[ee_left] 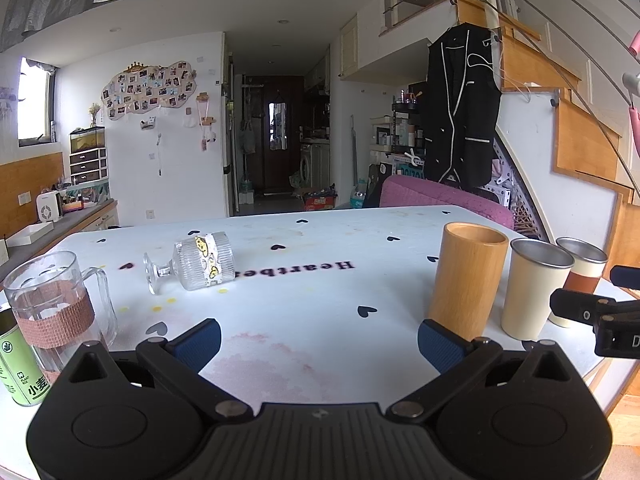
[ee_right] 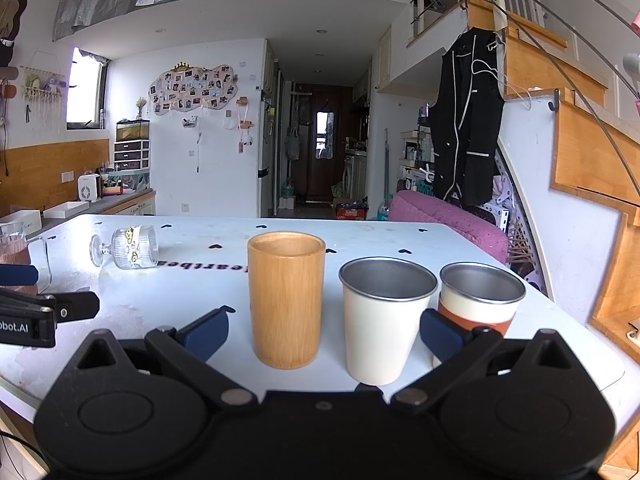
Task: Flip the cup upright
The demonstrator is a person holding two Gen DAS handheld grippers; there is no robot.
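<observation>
Plainly, seen from the left wrist, the stemmed glass cup [ee_left: 192, 266] lies on its side on the desk [ee_left: 320, 320], at about eleven o'clock from the left tool [ee_left: 319, 342]. Its foot points to nine o'clock and its mouth to three, with the taped band around the ribbed bowl. The left tool stands wide open with nothing between its blue pads; it sits well short of the cup. A glass mug [ee_left: 56, 304] stands upright at nine o'clock beside a green can [ee_left: 20, 364]. At two o'clock a wooden cup [ee_left: 466, 280], a cream tumbler [ee_left: 534, 288] and a brown-banded tumbler [ee_left: 580, 276] stand mouth-up in a row. The right tool's tip [ee_left: 592, 312] shows at three o'clock.

From the right wrist, the same glass cup [ee_right: 126, 248] lies on its side far off at ten o'clock. The right tool [ee_right: 324, 336] is spread wide and holds nothing; the wooden cup [ee_right: 286, 300] and cream tumbler [ee_right: 384, 316] stand just ahead of its gap, and the banded tumbler [ee_right: 480, 296] stands behind its right finger.

So the flip is not finished as things lie: the glass cup is the only one not upright, and neither tool touches it. What is left, I judge, is to grasp it and stand it on its foot; the left tool is much the nearer.
</observation>
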